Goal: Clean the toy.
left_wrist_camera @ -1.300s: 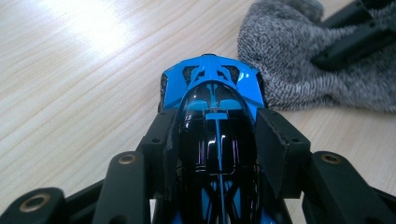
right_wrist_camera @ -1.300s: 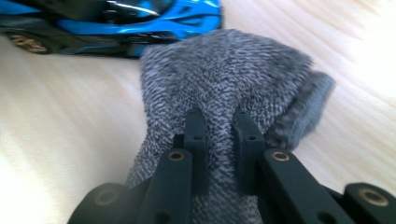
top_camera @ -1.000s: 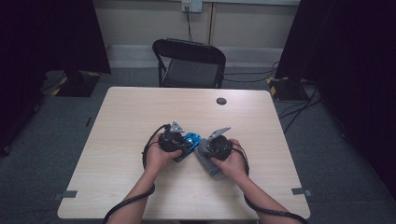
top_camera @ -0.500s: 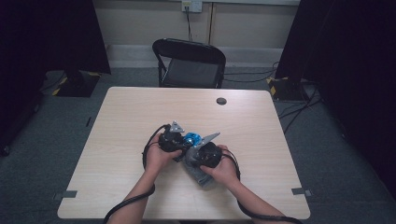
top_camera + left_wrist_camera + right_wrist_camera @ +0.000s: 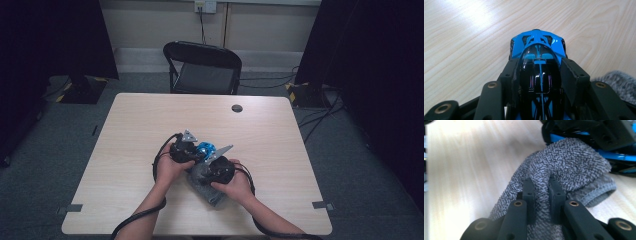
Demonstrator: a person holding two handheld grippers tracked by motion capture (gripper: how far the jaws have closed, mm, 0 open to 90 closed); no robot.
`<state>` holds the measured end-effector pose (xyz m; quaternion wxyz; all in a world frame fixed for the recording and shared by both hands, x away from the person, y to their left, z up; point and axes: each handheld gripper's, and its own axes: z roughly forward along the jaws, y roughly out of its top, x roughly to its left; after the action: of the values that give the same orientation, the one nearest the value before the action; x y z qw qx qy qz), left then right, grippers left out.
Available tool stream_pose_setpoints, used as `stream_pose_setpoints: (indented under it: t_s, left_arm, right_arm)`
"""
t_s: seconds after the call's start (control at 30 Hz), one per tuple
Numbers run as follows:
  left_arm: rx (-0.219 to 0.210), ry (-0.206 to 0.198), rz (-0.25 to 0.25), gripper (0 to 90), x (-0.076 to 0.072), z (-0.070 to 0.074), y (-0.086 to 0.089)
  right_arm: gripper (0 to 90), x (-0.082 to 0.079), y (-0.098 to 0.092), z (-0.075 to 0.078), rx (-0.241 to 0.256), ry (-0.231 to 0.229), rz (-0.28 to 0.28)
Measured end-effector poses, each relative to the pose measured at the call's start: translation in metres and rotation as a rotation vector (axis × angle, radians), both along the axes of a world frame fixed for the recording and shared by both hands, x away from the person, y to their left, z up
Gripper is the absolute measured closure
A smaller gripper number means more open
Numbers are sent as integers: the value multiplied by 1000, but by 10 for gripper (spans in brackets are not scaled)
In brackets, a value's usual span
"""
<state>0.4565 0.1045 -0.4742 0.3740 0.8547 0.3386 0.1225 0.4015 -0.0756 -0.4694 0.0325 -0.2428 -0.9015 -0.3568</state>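
A blue and black toy car (image 5: 537,62) sits between the jaws of my left gripper (image 5: 540,75), which is shut on its sides; its nose points away over the wooden table. In the high view the toy car (image 5: 204,148) shows as a blue spot between both hands, with the left gripper (image 5: 192,150) at its left. My right gripper (image 5: 543,188) is shut on a fold of a grey knitted cloth (image 5: 564,167), whose far end lies against the car's side. From above, the cloth (image 5: 209,187) lies under the right gripper (image 5: 210,162).
The light wooden table (image 5: 125,130) has open surface all round the hands. A small dark round cap (image 5: 237,108) lies near the far edge. A black folding chair (image 5: 202,67) stands behind the table. Cables trail from both grippers toward the near edge.
The right gripper has moved left with the cloth, from a little apart to right up against the car. The left gripper and the car have stayed in place.
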Motion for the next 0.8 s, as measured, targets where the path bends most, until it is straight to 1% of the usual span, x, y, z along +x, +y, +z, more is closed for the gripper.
stream_pose_setpoints:
  t_s: [0.03,0.13,0.17,0.2,0.3,0.33,0.37,0.4,0.5,0.57,0.63,0.8]
  left_arm:
    - [-1,0,0,511,0,0,0]
    - [-3,0,0,511,0,0,0]
    - [-6,1,2,511,0,0,0]
    - [-7,3,3,511,0,0,0]
    - [-7,6,3,512,0,0,0]
    - [-7,6,3,511,0,0,0]
    - [-9,7,3,511,0,0,0]
    - [-7,10,0,511,0,0,1]
    - [-4,10,0,512,0,0,0]
    - [-4,10,-1,511,0,0,0]
    - [-5,8,0,512,0,0,0]
    - [-5,5,-1,512,0,0,0]
  right_arm:
    - [787,-1,-2,1,6,2,4]
    - [786,-3,-8,4,3,-4,10]
    - [787,-3,-12,4,-1,-10,6]
    - [787,-2,-17,6,5,-15,0]
    - [787,1,-31,10,12,-20,-31]
    - [787,1,-31,10,12,-20,-31]
    - [787,3,-36,11,14,-24,-44]
    - [787,7,-46,15,4,-37,-73]
    - [787,14,-58,20,-5,-57,-114]
    - [787,19,-65,24,2,-70,-148]
    - [787,25,-70,27,-7,-92,-180]
    - [787,38,-79,26,-9,-102,-245]
